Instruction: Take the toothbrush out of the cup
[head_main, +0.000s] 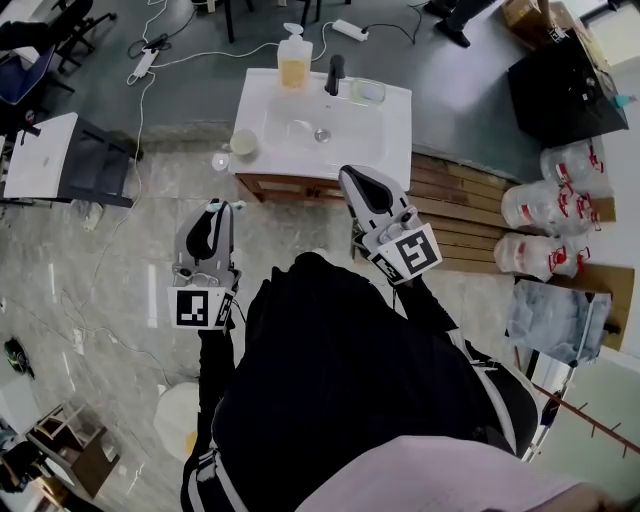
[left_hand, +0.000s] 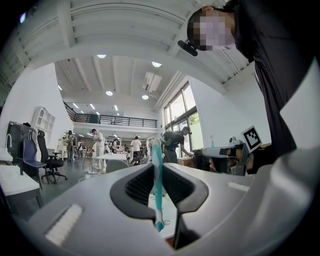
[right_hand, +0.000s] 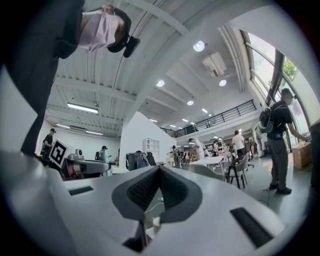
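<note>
A teal toothbrush (left_hand: 157, 185) stands upright between the pads of my left gripper (left_hand: 159, 167), which is shut on it. In the head view the left gripper (head_main: 213, 208) hangs over the floor, short of the white vanity's (head_main: 395, 140) left corner. There a pale cup (head_main: 243, 143) stands, apart from both grippers. The toothbrush cannot be made out in the head view. My right gripper (head_main: 352, 174) is held at the vanity's front edge. Its jaws (right_hand: 159, 171) meet at the tips with nothing between them.
On the vanity are a basin (head_main: 320, 128), a dark tap (head_main: 335, 72), a soap bottle (head_main: 294, 60) and a small dish (head_main: 367, 92). Wooden boards (head_main: 455, 215) and plastic jugs (head_main: 540, 205) lie to the right. A desk and chair (head_main: 70, 160) stand at left. Cables run across the floor.
</note>
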